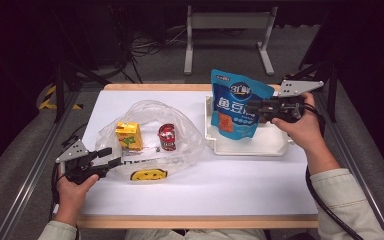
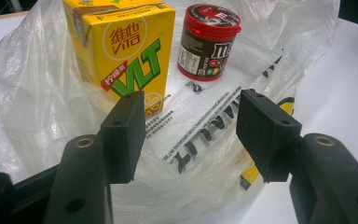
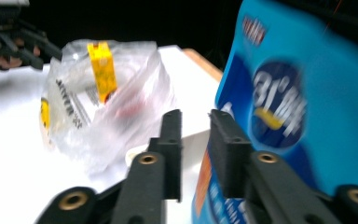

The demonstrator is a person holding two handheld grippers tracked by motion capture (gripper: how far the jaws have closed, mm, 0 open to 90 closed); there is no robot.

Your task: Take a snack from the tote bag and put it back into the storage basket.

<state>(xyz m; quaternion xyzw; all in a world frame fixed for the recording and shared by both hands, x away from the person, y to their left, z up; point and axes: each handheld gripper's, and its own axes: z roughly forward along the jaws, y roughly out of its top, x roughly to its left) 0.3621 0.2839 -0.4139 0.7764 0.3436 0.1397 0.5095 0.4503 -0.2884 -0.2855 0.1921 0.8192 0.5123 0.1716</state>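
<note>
Blue snack pouch (image 1: 237,102), standing upright in the white tray (image 1: 275,145) at the right of the desk (image 1: 200,190). The right gripper (image 1: 252,107) reaches in level from the right at the pouch's edge; in the right gripper view its jaws stand narrowly apart with the pouch edge (image 3: 303,116) beside the right-hand pad, and the blur leaves it unclear whether the film is actually pinched. The left gripper (image 1: 111,156) rests with jaws apart and empty at the near rim of the clear plastic bag (image 1: 180,130), which holds a yellow drink carton (image 1: 129,135) and a red-lidded candy jar (image 1: 167,136). Likely risks: a grip taken only on the thin edge of the pouch could slip, letting it tip over in the tray; and since the limp bag mouth is not held open, the pouch may catch on the film or knock the carton over on entry
</note>
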